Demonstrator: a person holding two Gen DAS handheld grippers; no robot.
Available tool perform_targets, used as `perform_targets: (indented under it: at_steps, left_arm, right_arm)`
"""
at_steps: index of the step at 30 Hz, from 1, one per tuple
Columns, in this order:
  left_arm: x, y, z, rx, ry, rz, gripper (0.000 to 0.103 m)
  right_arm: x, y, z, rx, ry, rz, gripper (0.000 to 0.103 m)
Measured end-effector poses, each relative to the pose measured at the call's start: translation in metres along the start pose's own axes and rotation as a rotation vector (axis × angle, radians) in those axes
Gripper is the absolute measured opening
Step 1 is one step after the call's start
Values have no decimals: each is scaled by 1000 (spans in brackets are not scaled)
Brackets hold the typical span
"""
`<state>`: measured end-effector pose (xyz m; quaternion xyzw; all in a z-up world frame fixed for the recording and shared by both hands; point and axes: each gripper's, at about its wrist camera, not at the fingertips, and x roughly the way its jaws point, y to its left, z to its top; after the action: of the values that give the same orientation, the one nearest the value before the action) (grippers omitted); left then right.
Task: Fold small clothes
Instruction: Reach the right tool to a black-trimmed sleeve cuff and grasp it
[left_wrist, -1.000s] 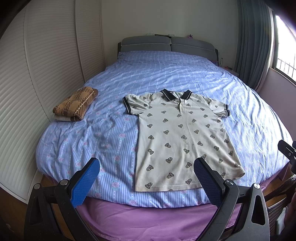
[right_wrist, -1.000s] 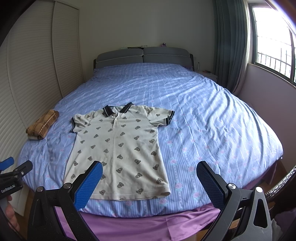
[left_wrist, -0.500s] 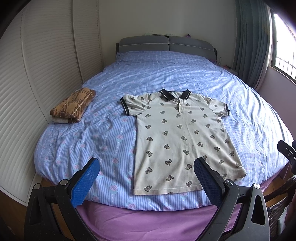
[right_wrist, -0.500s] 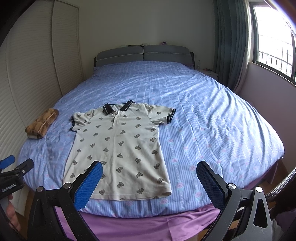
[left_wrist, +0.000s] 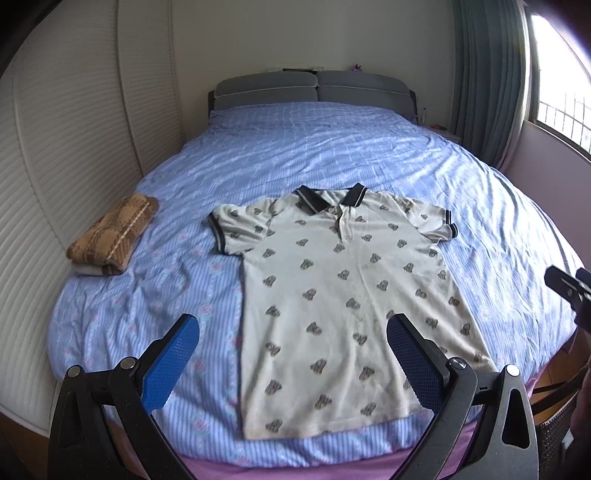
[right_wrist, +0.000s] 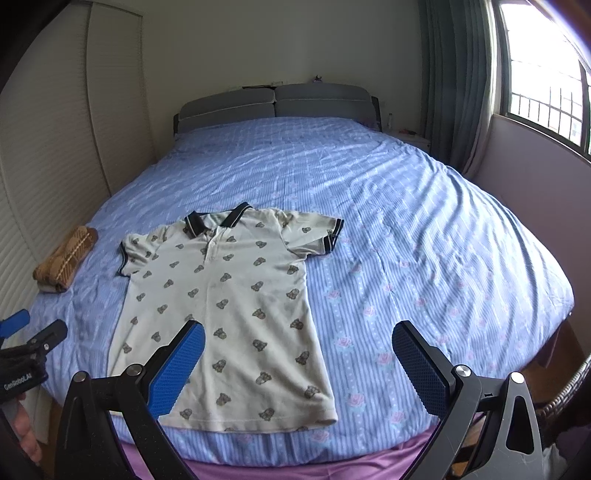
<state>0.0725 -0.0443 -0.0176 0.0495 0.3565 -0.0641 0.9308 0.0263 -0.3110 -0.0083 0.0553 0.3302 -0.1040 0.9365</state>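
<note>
The cream polo shirt (left_wrist: 347, 299) lies flat and face up on the blue bed (left_wrist: 332, 155), collar toward the headboard, filling the lower centre of both frames. Compared with a second ago it sits slightly lower and larger in the left view, so both tools have edged in; folding has not begun. The left gripper (left_wrist: 291, 363) and right gripper (right_wrist: 299, 363) hover with jaws spread wide, holding and touching nothing. A folded brown garment (left_wrist: 110, 236) rests at left.
</note>
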Motion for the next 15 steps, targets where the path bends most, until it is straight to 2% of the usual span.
perform_targets:
  at_steps: [8,11,13,15]
  left_arm:
    - [69,-30,58,3,-99,-21,103]
    - [103,-47,82,-7,-134,-19,103]
    - [127,-60,96,-18,-163,-21,103]
    - [147,-73,105,-26,-186,-20,103]
  right_arm:
    - [73,-29,52,54,-49,-12,101]
    - [106,-40,71,43,-68,11,90]
    - [131,-49,82,43,-71,40,72]
    - [161,-59,92,48,-62,65,66]
